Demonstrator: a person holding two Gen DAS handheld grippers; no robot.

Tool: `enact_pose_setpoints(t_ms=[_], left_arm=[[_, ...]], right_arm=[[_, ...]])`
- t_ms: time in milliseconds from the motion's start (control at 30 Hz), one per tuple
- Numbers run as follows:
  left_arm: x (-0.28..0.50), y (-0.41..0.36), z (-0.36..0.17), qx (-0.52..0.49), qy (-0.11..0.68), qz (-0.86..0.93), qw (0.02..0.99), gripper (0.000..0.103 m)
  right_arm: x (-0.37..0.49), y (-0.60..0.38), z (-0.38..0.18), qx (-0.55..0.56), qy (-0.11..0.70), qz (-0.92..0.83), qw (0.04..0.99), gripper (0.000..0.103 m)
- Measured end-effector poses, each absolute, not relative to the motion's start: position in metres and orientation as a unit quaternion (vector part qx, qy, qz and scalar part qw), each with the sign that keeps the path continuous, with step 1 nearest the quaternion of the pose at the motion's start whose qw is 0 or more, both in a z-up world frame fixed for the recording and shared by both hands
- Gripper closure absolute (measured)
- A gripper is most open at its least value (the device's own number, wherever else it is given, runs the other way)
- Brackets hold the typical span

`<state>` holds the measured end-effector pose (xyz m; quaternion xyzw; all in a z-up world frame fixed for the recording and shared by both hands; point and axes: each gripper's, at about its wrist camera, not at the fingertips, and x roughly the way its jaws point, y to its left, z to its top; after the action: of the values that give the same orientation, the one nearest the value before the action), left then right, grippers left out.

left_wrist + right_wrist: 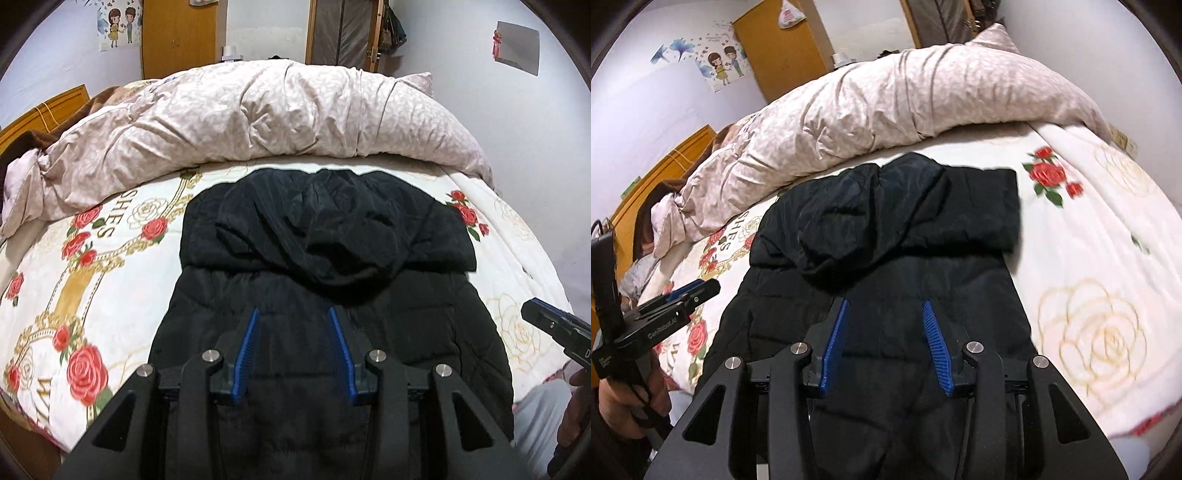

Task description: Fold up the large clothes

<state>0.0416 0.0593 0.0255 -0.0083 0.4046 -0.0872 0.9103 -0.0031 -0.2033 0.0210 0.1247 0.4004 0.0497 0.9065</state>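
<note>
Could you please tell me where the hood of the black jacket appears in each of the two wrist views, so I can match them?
Left wrist: the hood lies centre frame, just beyond the open left gripper, folded down over the jacket's back.
Right wrist: the hood sits slightly above centre, beyond the open right gripper.
Shared landmark: the crumpled pink duvet lies behind the hood in both.

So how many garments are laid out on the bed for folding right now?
1. A single black hooded jacket lies flat on the rose-print sheet, hood toward the bunched quilt. More clothing could be hidden under that quilt; I can't tell.
</note>
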Motion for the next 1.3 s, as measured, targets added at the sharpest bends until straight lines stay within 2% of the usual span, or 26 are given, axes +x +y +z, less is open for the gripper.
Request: enact_pose_setpoints(t_ms=[100,167,233,400,500,567,767,867,1033,1133,1200,1300], left_arm=[[0.030,0.058,0.024,-0.005,0.405,-0.093,0.910,0.062],[0.020,0.059,0.023,-0.002,0.400,-0.097,0.911,0.062],[0.013,0.063,0.018,0.000,0.398,-0.095,0.913,0.062],[0.010,0.092,-0.007,-0.001,0.414,-0.064,0.908,0.061],[0.014,0.117,-0.031,-0.010,0.433,-0.032,0.901,0.057],[0.019,0.136,-0.048,-0.019,0.447,-0.011,0.894,0.051],[0.030,0.180,-0.102,-0.053,0.510,0.021,0.858,0.046],[0.024,0.176,-0.105,-0.045,0.509,0.006,0.859,0.044],[0.012,0.181,-0.107,-0.058,0.510,0.014,0.858,0.043],[0.010,0.191,-0.109,-0.067,0.512,0.049,0.855,0.035],[0.012,0.198,-0.115,-0.087,0.519,0.053,0.849,0.033],[0.014,0.195,-0.124,-0.104,0.540,0.031,0.835,0.035]], right_arm=[[-0.021,-0.209,0.015,0.125,0.401,0.038,0.907,0.059],[-0.028,-0.214,0.010,0.133,0.401,0.034,0.906,0.041],[-0.035,-0.219,0.002,0.135,0.399,0.027,0.907,0.034],[-0.042,-0.236,-0.035,0.143,0.431,0.005,0.891,0.034],[-0.043,-0.254,-0.063,0.160,0.457,-0.013,0.875,0.034],[-0.042,-0.267,-0.079,0.173,0.475,-0.031,0.862,0.034],[-0.035,-0.306,-0.116,0.240,0.518,-0.061,0.819,0.034],[-0.042,-0.304,-0.125,0.274,0.538,-0.033,0.796,0.034],[-0.054,-0.291,-0.124,0.260,0.561,-0.012,0.786,0.032],[-0.054,-0.295,-0.133,0.268,0.573,-0.016,0.774,0.032],[-0.053,-0.296,-0.135,0.273,0.576,-0.019,0.771,0.032],[-0.052,-0.292,-0.132,0.259,0.583,-0.023,0.770,0.039]])
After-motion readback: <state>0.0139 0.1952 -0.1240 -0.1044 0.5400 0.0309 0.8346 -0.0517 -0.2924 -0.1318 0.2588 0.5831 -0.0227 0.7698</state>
